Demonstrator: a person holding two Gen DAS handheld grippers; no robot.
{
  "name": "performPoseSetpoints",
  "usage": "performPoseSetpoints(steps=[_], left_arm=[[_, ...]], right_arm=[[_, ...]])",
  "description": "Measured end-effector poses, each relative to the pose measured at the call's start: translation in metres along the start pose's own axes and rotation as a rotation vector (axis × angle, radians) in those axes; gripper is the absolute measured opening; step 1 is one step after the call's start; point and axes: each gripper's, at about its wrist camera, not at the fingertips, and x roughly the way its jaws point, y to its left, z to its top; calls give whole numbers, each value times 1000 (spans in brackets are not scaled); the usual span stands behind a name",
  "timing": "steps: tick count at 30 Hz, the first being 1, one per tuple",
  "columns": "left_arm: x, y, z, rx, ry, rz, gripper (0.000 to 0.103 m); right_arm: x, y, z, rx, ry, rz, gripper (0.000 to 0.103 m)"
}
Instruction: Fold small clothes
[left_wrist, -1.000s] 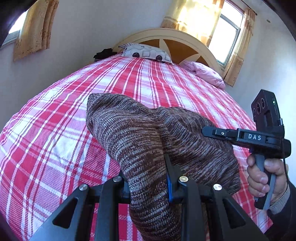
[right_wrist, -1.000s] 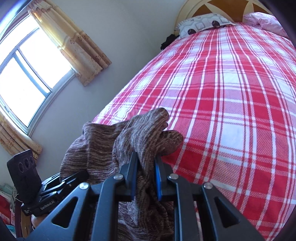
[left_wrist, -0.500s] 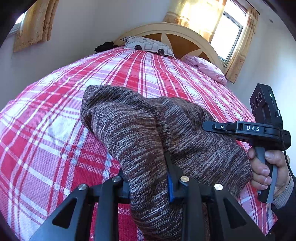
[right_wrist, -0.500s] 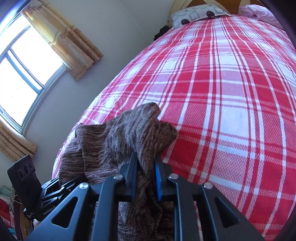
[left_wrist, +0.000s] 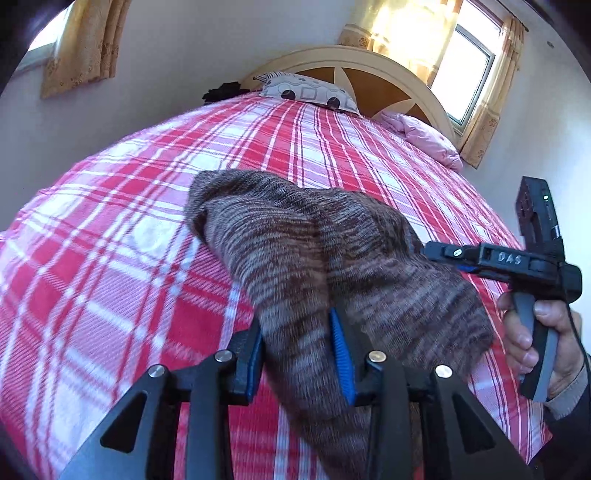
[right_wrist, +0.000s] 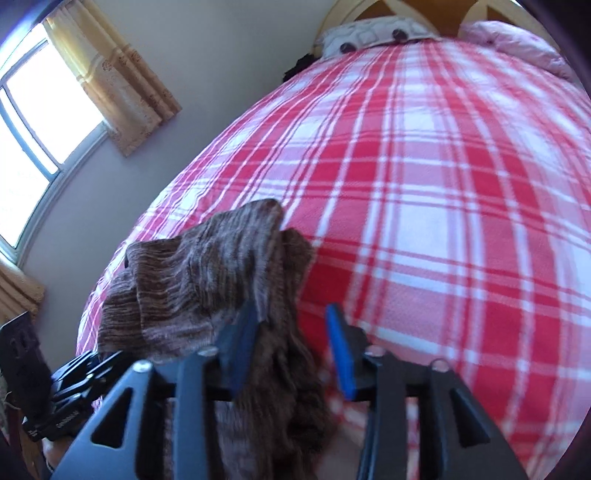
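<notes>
Right gripper (right_wrist: 291, 347) jaws just opened, pads off brown knit garment (left_wrist: 314, 258); cloth drapes left finger only. Left gripper (left_wrist: 297, 354) jaws widening, garment between pads, touching. Garment on near plaid bedspread (left_wrist: 110, 258).

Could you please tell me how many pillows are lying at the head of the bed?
2. A white pillow with dark round patterns lies against the middle of the wooden headboard; a pink pillow lies to its right, nearer the window. Others may be hidden.

bed (left_wrist: 110, 258) plaid | headboard (left_wrist: 369, 66) arched | window (right_wrist: 33, 122) sunlit, curtained
</notes>
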Motion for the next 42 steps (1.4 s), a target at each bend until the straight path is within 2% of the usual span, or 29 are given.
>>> performPoseSetpoints(steps=[3, 5, 9, 11, 13, 14, 17, 24, 42], left_arm=[[-27, -9, -6, 28, -21, 37, 35], [-46, -13, -9, 29, -43, 51, 35], [-85, -19, -13, 20, -107, 87, 37], [-105, -24, -13, 12, -150, 98, 59], [-124, -32, -8, 18, -196, 114, 69], [-133, -34, -6, 24, -218, 113, 69], [-150, -42, 1, 35, -261, 115, 69], [-174, -51, 6, 57, -322, 136, 70], [-183, -56, 6, 69, -341, 147, 70]], right_arm=[[-34, 9, -8, -10, -65, -58, 63], [-63, 25, -18, -49, -123, -82, 77], [-113, 57, -37, -137, -224, -122, 90], [-135, 76, -46, -174, -273, -147, 95], [-147, 92, -52, -212, -309, -162, 98], [-153, 98, -54, -228, -322, -167, 100], [-170, 110, -60, -260, -367, -187, 103], [-191, 122, -66, -279, -422, -207, 103], [-202, 124, -79, -262, -425, -187, 103]])
